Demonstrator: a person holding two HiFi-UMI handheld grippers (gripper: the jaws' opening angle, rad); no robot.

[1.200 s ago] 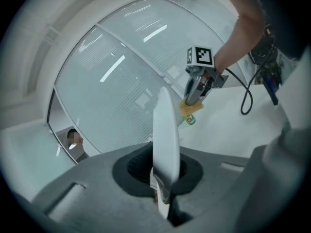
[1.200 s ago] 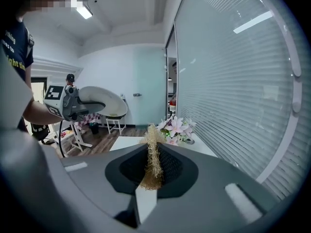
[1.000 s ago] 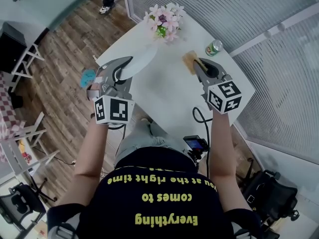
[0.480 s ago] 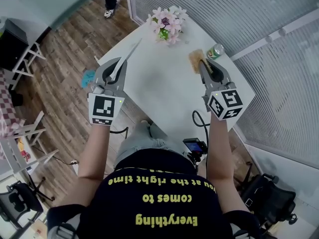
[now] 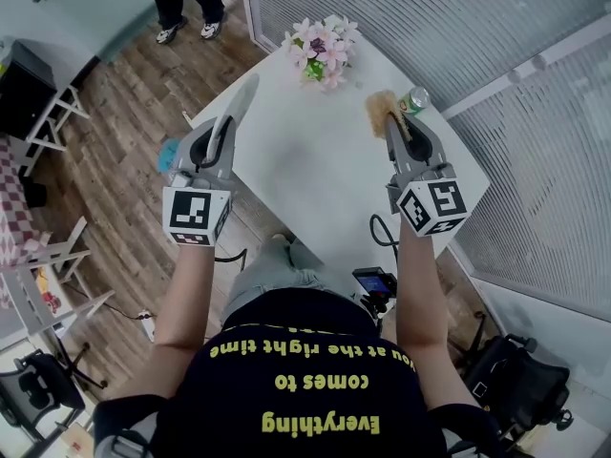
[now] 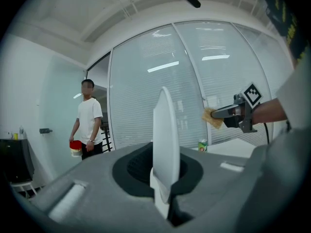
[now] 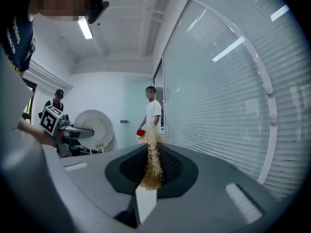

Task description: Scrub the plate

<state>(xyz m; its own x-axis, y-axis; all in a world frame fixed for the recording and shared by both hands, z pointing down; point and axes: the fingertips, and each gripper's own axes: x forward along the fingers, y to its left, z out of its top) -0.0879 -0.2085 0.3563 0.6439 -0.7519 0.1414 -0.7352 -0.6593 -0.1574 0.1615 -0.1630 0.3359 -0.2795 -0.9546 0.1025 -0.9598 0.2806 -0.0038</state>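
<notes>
Left claw (image 5: 221, 132) pinches the rim of the white plate (image 5: 243, 98), which stands edge-up beyond its tips. Right claw (image 5: 393, 132) is clamped on a straw-coloured scrub pad (image 5: 382, 109), well apart from the plate. Pad and plate don't touch, so the scrubbing looks all to do. White table (image 5: 315, 175) lies below both claws, with flowers (image 5: 320, 44) and a can (image 5: 412, 97) ahead. Wood floor (image 5: 105, 93), blinds, and a bystander (image 6: 87, 118) beyond.
</notes>
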